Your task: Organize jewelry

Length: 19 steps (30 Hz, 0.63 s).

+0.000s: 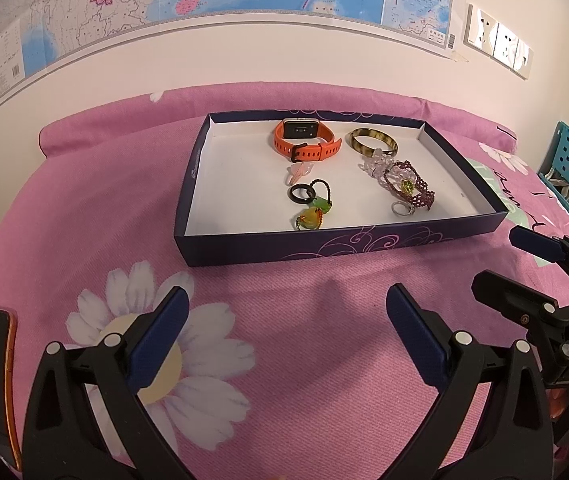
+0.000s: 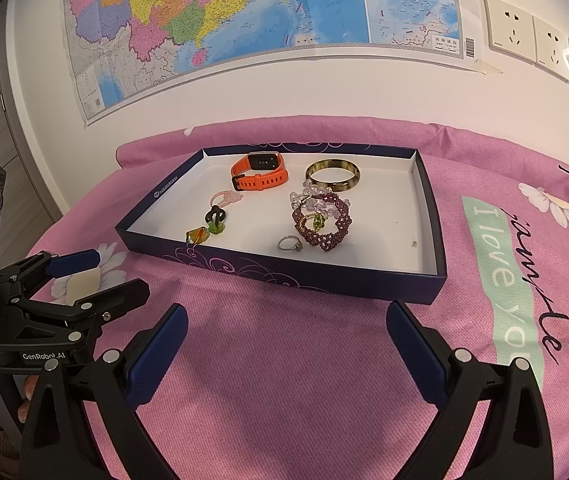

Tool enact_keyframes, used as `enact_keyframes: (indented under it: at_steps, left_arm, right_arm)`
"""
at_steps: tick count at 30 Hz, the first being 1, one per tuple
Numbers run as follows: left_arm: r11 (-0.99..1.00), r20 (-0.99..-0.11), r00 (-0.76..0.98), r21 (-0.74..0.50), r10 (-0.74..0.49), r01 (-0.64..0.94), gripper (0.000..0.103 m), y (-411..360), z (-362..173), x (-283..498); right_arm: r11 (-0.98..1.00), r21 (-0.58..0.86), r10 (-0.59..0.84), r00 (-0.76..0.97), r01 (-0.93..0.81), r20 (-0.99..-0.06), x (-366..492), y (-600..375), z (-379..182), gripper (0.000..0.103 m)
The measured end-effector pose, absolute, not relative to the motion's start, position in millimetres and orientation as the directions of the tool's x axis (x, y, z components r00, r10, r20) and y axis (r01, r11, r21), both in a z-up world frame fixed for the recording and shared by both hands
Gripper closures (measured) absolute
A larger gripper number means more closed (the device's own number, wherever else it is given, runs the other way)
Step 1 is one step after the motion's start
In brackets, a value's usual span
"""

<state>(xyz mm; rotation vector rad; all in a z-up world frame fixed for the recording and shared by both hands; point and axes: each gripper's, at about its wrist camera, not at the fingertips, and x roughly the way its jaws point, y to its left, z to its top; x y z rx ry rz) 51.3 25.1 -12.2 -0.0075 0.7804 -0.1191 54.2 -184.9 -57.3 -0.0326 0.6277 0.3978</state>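
Both my grippers hover empty over a pink bedspread, near a tray of jewelry.

My left gripper [image 1: 286, 312] and right gripper [image 2: 286, 330] have fingers spread wide, holding nothing. The tray [image 2: 284, 276] holds an orange watch [image 2: 259, 174] and bangle [image 2: 333, 176] at the far side, a beaded bracelet [image 2: 326, 222] and ring [image 2: 289, 244] nearer. Everything looks gathered, so little seems left.
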Motion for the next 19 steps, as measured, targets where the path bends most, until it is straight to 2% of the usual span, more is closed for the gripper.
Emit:
enact_keyframes:
  at_steps: [12,19]
  left_arm:
    - [0.993,-0.693,0.715,-0.020,-0.096,0.115,0.006,20,-12,50]
    - [0.992,-0.733,0.669,-0.086,-0.124,0.089,0.006,38,-17,55]
  right_arm:
    - [0.921,0.079,0.352,0.730,-0.381,-0.586,51,-185,-58,0.007]
    - [0.931,0.012,0.280,0.695,-0.364,-0.663,61,-212,-66,0.007]
